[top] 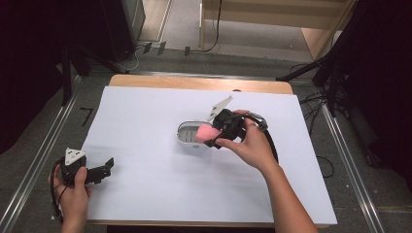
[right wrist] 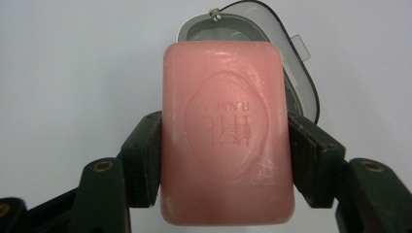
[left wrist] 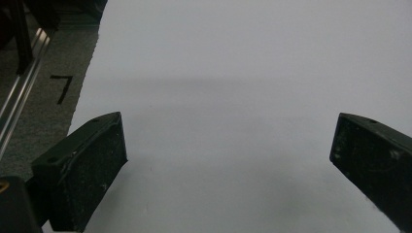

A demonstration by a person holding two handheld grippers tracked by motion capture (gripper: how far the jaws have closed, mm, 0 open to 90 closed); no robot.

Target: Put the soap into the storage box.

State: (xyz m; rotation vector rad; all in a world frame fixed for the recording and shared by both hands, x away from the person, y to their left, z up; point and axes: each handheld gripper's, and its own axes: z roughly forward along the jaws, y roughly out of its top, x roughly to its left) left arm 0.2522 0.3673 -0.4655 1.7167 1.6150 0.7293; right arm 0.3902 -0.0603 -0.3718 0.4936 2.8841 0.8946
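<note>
A pink soap bar (right wrist: 226, 131) with a stamped emblem sits between the jaws of my right gripper (right wrist: 223, 160), which is shut on its two long sides. In the high view the soap bar (top: 205, 131) hangs over the right end of an open grey soap case (top: 189, 135) near the table's middle, held by the right gripper (top: 216, 136). The case (right wrist: 252, 29) shows just behind the bar in the right gripper view. My left gripper (top: 108, 167) rests near the table's front left corner, open, with bare white surface between its fingers (left wrist: 92, 165).
A white sheet (top: 145, 116) covers the wooden table. Metal rails (top: 39, 160) run along both sides on the floor. Cables and dark stands crowd the floor at the right and back.
</note>
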